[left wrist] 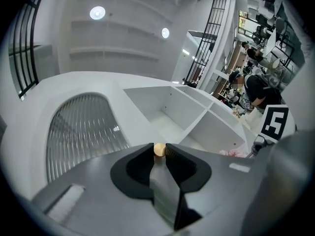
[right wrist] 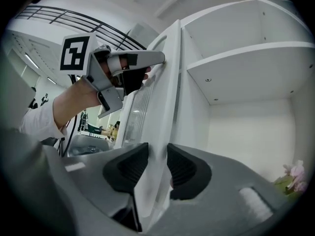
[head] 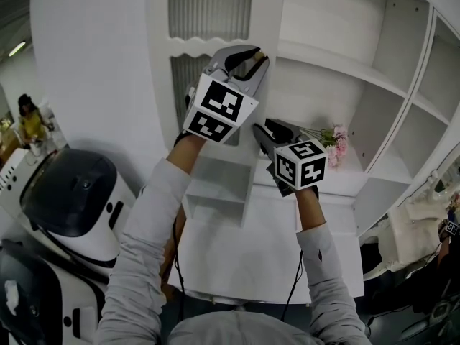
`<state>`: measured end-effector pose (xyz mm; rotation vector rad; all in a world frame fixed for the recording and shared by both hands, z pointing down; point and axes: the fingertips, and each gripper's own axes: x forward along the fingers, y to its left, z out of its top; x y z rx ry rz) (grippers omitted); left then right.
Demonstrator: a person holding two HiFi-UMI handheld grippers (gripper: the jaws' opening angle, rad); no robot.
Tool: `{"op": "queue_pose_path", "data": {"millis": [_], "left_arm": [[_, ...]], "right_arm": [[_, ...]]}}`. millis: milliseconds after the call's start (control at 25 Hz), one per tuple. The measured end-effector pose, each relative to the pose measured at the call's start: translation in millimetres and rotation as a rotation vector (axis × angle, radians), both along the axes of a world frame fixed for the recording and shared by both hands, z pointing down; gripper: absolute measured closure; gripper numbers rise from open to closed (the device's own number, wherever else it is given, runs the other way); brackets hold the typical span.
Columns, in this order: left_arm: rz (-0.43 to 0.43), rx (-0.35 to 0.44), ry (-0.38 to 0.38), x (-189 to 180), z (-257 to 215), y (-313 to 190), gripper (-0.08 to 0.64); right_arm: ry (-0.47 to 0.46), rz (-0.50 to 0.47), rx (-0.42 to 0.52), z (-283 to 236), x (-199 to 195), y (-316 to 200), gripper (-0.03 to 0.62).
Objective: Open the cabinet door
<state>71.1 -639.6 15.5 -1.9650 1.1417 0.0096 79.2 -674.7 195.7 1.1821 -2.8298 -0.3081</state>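
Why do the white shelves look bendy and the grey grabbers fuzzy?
Left gripper view: the wide lens bends the shelves and darkens the corners; the left gripper, shut on the gold knob, is too close to look sharp. Right gripper view: same bending; the cabinet door blurs where the right gripper clamps it.

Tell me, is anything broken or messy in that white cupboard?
Nothing looks broken or spilled. The only odd bit: the pink flowers lie on their side on the shelf, not standing in a vase. The cabinet door just stands open.
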Motion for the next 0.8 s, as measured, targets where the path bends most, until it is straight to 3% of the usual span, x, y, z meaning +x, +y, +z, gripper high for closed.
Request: {"op": "queue_pose_path", "data": {"millis": [280, 800], "left_arm": [[0.034, -0.009, 0.002, -10.7, 4.2, 26.5, 0.466], [0.089, -0.015, -0.003, -30.6, 3.5, 83.1, 0.469]], "right_arm": [[0.043, 0.045, -0.024, 4.8, -7.4, 29.1, 0.480], [0.023, 0.117, -0.015, 4.8, -21.6, 91.5, 0.495]]}}
